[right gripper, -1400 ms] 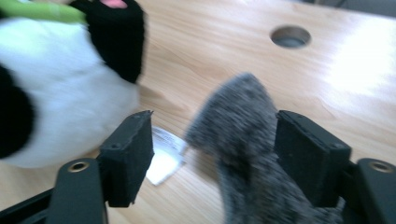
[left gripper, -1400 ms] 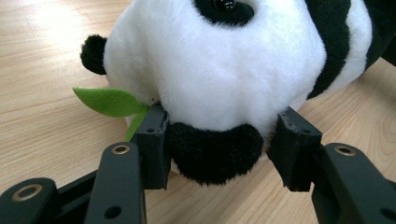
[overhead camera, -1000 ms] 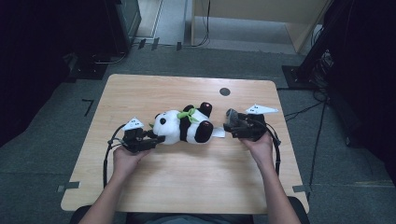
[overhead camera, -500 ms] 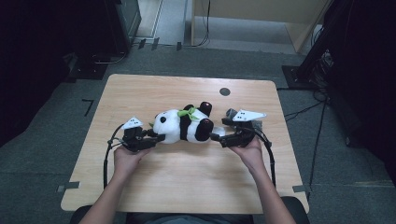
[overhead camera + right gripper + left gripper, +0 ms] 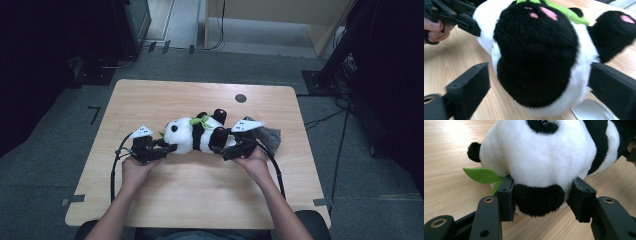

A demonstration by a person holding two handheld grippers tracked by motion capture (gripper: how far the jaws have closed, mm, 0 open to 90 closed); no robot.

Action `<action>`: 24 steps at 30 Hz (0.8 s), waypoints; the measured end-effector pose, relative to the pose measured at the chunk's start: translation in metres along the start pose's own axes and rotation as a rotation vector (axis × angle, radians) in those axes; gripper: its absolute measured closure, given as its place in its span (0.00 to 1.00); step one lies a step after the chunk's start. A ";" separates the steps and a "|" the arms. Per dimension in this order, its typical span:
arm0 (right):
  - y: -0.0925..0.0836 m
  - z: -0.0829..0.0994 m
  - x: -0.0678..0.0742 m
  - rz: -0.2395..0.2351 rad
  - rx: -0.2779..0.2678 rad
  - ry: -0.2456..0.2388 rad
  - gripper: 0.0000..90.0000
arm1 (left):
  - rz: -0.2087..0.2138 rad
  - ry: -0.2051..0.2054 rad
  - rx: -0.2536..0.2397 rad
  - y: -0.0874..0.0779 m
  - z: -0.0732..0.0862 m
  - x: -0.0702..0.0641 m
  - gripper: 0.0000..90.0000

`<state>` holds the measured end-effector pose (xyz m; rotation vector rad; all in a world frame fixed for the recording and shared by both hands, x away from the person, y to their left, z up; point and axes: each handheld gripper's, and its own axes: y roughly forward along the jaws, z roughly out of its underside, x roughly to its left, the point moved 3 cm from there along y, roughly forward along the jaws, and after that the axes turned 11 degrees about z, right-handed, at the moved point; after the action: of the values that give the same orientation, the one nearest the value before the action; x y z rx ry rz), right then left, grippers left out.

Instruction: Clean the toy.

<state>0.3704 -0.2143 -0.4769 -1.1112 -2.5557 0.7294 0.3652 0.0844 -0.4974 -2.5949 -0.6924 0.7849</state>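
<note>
The plush panda (image 5: 197, 135) lies on its side near the middle of the counter (image 5: 200, 200), head toward the left edge. My left tool (image 5: 541, 195) is clamped on the panda's head, a green felt leaf (image 5: 482, 175) poking out beside one pad. My right tool (image 5: 537, 82) has swung in from the right edge since a second ago; its jaws have just been opening and now stand apart around the panda's black-and-white rear, not pressing. A grey bag (image 5: 270, 135) lies just behind it.
</note>
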 end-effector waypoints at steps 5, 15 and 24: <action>0.019 0.001 0.005 0.032 0.030 -0.016 0.00 | 0.002 0.004 -0.003 0.001 0.001 0.001 0.42; 0.024 0.003 0.007 0.101 0.024 -0.034 0.23 | 0.000 0.035 -0.040 0.007 0.000 0.006 0.26; 0.006 -0.011 -0.003 0.093 0.023 0.049 0.50 | 0.001 0.102 -0.048 0.000 -0.006 0.000 0.22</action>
<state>0.3810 -0.2093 -0.4714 -1.2315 -2.4633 0.7424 0.3691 0.0837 -0.4925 -2.6577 -0.6871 0.6381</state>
